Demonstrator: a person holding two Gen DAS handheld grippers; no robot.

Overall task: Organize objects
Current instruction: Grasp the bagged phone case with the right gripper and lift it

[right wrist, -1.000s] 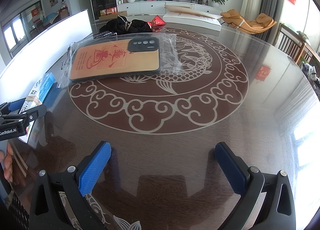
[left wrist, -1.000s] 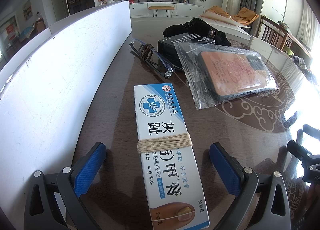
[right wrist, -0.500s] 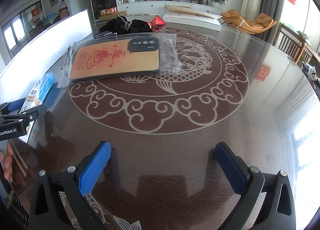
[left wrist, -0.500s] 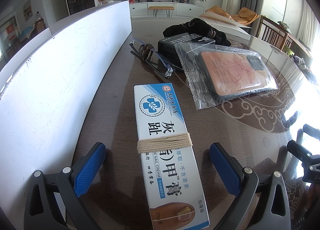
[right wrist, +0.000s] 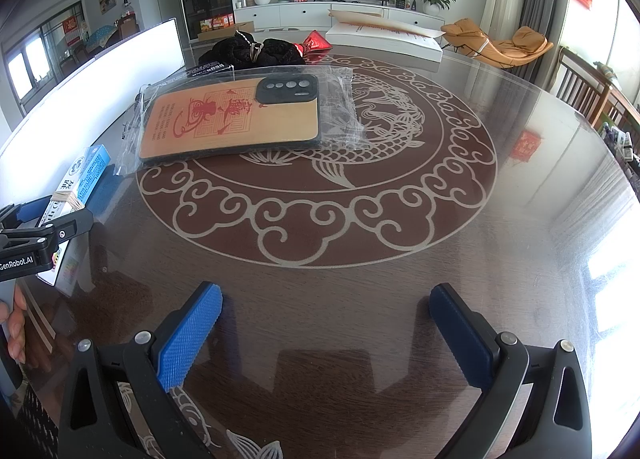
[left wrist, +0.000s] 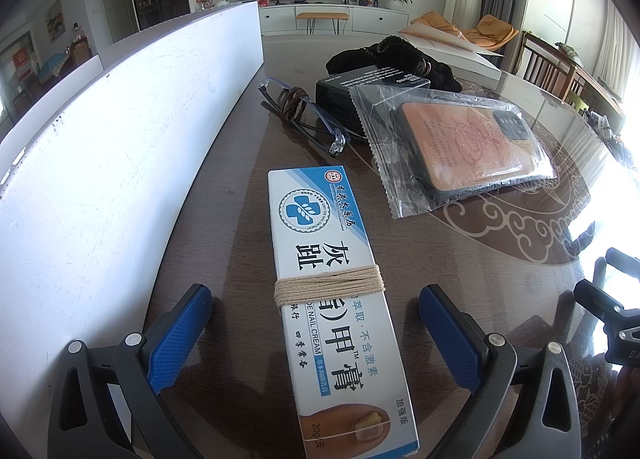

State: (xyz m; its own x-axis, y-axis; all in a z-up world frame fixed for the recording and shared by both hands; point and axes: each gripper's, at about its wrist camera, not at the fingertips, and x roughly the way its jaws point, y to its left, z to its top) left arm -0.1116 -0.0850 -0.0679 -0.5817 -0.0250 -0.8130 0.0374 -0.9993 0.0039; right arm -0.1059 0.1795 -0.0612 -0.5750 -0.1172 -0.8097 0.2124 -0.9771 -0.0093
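white board runs along my far left, standing on edge on the dark glossy worktop. next over, my left gripper sits low with its blue fingers spread wide, one on each side of the nail cream box and touching neither side of it. the box lies flat, long way pointing away from me, a tan string band wrapped round its middle. past its far end lie folded glasses, then a black box with a dark cloth bundle behind it. right of that, the orange phone case rests in its clear bag at the edge of the worktop's swirl pattern. furthest right, my right gripper hovers over bare worktop, fingers wide apart, nothing between them.
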